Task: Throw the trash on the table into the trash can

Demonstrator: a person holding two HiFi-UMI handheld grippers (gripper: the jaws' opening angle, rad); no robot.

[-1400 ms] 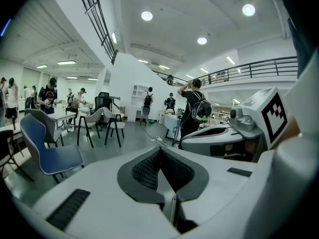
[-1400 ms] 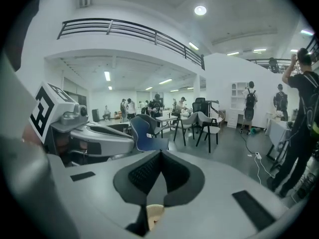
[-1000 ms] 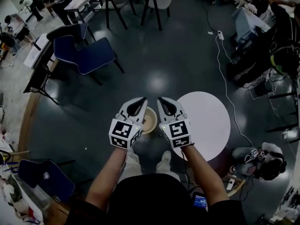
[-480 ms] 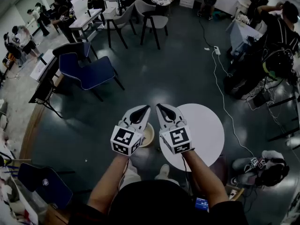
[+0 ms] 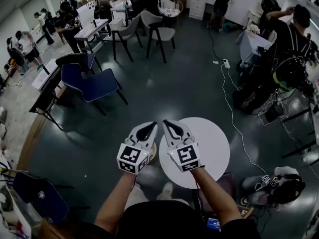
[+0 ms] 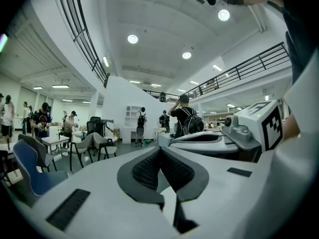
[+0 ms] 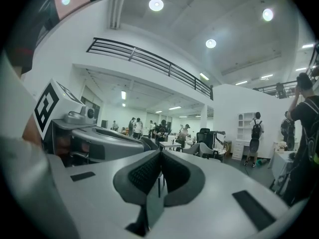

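Nearest the camera, the person's bare forearms reach forward with the two grippers side by side. The only print on show is the black-and-white square markers on their cubes, patterns rather than words. The left gripper is closed, and its own view has the ribbed dark pads meeting at the tip with nothing caught between them. The right gripper is just the same, clamped on nothing, pads pressed together. Each shows up in the other's view, the right gripper at the right and the left gripper at the left. Down between them, only a pale sliver of the trash can peeks out on the dark floor. It sits under and beside the left gripper, touching neither, at the left edge of the round white table, and most of it is hidden. The right gripper hovers over that table's left part. Farther left sits a blue chair, and a white cable snakes away on the right. At the far end are chairs, desks and standing people, too small to read anything on them.
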